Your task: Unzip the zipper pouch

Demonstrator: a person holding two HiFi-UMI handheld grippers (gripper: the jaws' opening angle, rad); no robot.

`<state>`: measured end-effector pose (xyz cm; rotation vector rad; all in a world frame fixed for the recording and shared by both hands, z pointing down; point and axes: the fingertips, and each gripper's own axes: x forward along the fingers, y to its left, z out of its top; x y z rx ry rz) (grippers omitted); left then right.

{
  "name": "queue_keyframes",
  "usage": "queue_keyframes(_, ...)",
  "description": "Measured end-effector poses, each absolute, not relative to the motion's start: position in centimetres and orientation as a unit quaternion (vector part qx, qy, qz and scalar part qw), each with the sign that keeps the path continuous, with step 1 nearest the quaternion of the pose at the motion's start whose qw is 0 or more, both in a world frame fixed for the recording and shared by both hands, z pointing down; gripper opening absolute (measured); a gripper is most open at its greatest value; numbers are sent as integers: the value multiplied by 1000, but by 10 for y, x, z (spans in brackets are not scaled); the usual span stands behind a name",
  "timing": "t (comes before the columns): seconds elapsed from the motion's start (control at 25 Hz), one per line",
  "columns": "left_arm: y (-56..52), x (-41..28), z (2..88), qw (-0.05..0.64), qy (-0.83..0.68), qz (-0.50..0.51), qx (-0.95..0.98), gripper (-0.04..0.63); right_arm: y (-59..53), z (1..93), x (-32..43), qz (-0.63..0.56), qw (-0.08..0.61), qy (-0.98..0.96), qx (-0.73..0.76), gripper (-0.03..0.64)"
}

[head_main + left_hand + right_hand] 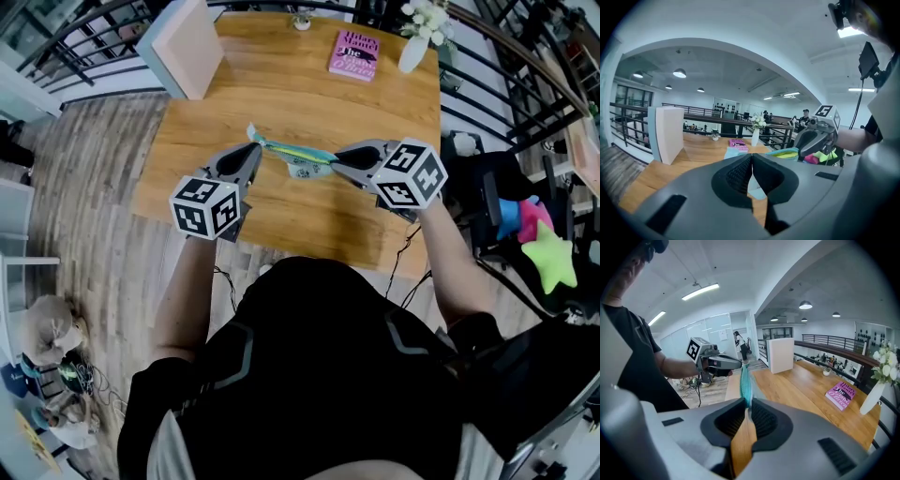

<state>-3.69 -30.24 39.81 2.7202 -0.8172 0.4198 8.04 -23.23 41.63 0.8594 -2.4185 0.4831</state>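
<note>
The zipper pouch (pixel 292 154), teal with a yellow side, hangs stretched above the wooden table (pixel 309 220) between both grippers. My left gripper (pixel 254 148) is shut on its left end, where a pale blue corner (pixel 736 152) pokes past the closed jaws (pixel 751 160). My right gripper (pixel 335 162) is shut on the other end. In the right gripper view the pouch (pixel 744 380) runs edge-on from the closed jaws (pixel 746 402) to the left gripper (pixel 720 363). In the left gripper view the pouch (pixel 785 153) reaches the right gripper (pixel 812 139). I cannot make out the zipper pull.
A pink book (pixel 354 53) and a white vase of flowers (pixel 415 39) lie at the table's far right. A pale upright box (pixel 183 45) stands at the far left corner. Colourful soft toys (pixel 547 253) sit on a chair to the right. A railing runs behind the table.
</note>
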Motion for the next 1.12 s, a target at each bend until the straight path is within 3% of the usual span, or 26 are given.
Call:
queue_keyframes(0.76, -332, -49, 432, 149, -292, 171, 929, 31, -258, 445, 92, 210, 277, -872, 345, 54)
queue_keyframes(1.12, -355, -27, 470, 112, -307, 204, 923, 32, -284, 484, 112, 232, 291, -855, 361, 55)
